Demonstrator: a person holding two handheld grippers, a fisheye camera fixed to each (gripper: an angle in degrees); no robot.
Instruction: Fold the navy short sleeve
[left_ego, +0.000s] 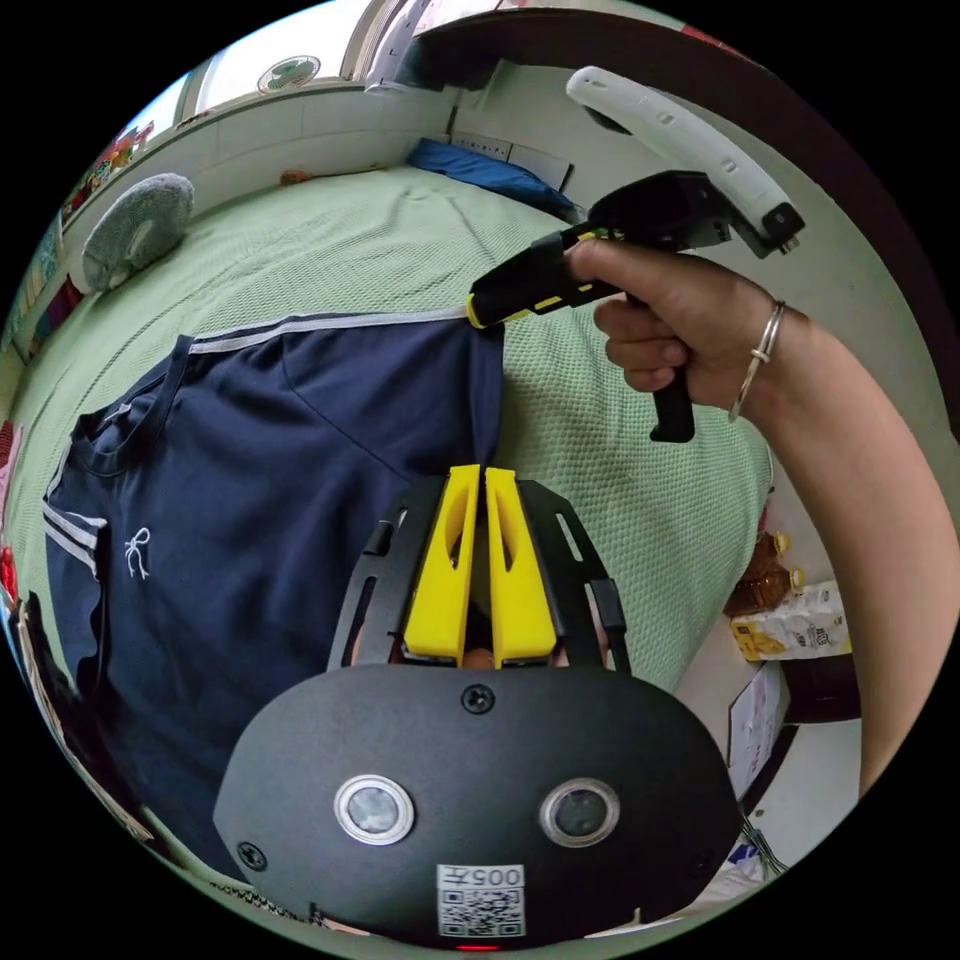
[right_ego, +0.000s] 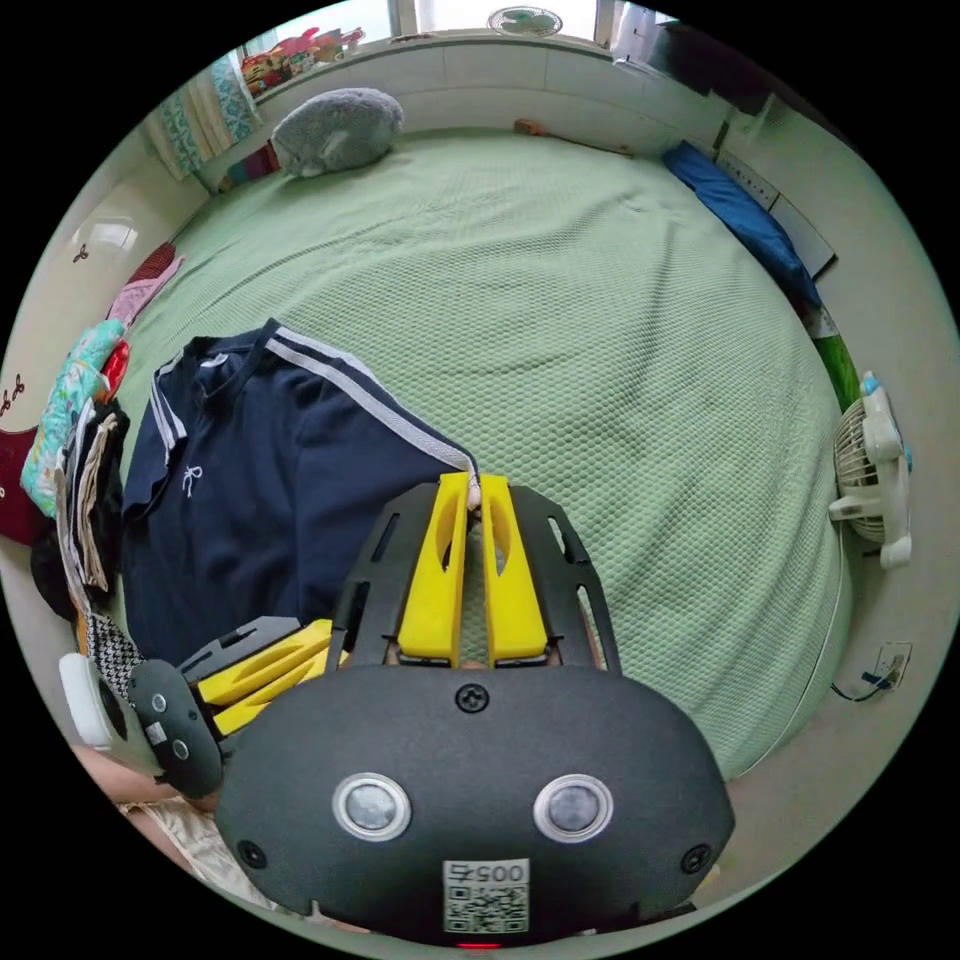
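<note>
Two claws, left claw (left_ego: 484, 478) and right claw (right_ego: 474, 488), each clenched on one navy shirt (left_ego: 260, 440) (striped sleeve edges).

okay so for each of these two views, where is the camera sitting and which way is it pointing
Left gripper view: rides the left hand-held gripper, facing across the navy shirt on the green bed; a hand holds the right hand-held gripper.
Right gripper view: rides the right hand-held gripper, facing up the bed towards the grey pillow; left hand-held gripper at lower left.
Shared: shirt, bed, pillow.

Both views low over one green bed (right_ego: 600, 300)
</note>
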